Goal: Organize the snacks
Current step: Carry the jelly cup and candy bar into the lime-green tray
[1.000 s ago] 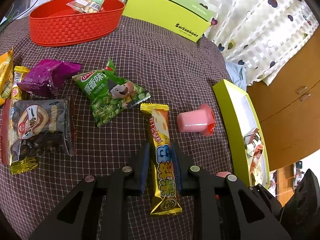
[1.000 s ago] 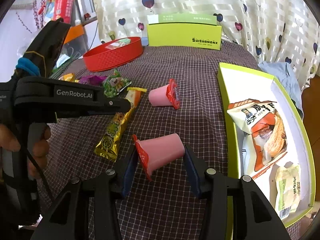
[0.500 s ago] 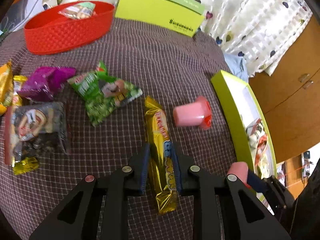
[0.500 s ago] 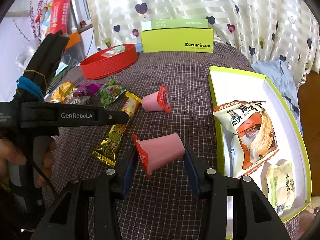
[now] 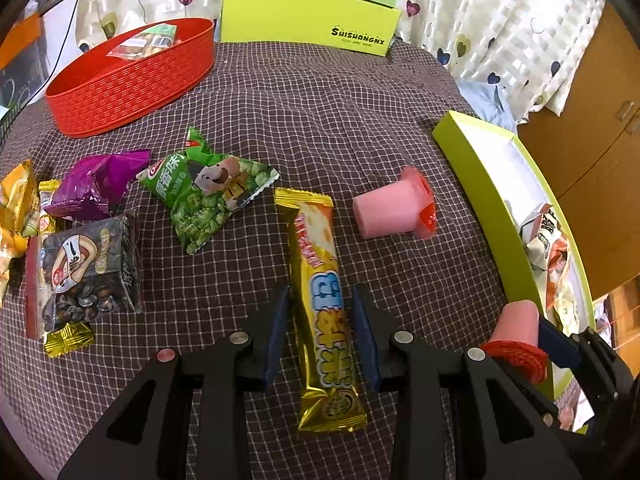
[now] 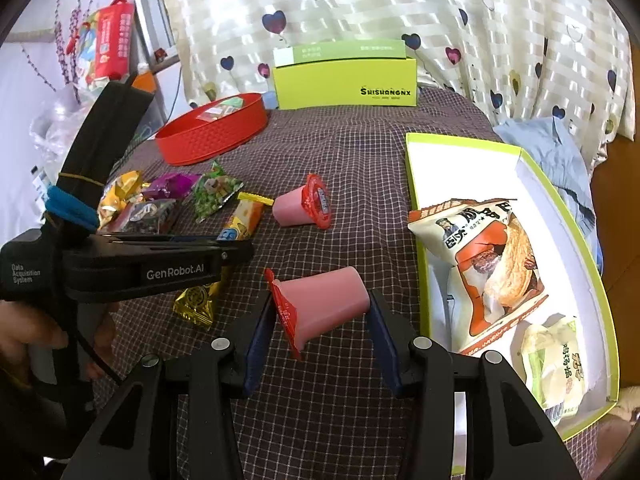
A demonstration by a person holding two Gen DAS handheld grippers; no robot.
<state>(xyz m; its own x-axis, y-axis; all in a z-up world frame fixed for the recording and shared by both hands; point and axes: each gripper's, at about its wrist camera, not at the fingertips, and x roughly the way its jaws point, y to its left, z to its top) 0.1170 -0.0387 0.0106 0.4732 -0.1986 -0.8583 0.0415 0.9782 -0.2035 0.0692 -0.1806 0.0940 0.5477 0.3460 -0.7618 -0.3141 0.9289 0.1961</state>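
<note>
A long gold snack bar [image 5: 320, 276] lies on the checked cloth between the fingers of my left gripper [image 5: 320, 296]. Its jaws are opening, and a gap shows on each side of the bar. My right gripper [image 6: 322, 304] is shut on a pink jelly cup [image 6: 326, 300] with a red foil lid, held on its side just left of the lime-green box tray [image 6: 464, 168]. A second pink cup [image 5: 390, 212] lies on the cloth to the right of the bar. The red basket [image 5: 132, 76] sits at the back left with a packet in it.
A green pea packet [image 5: 208, 188], a purple packet [image 5: 96, 188], a dark seed packet [image 5: 84, 268] and yellow sweets lie at the left. The tray holds an orange-and-white bag [image 6: 488, 256] and a pale packet [image 6: 556, 360]. A lime box lid [image 5: 308, 24] stands at the back by the curtain.
My left gripper's pads have come apart from the gold bar, which now lies loose between them; the left view has rolled and shifted. The right gripper still holds its cup.
</note>
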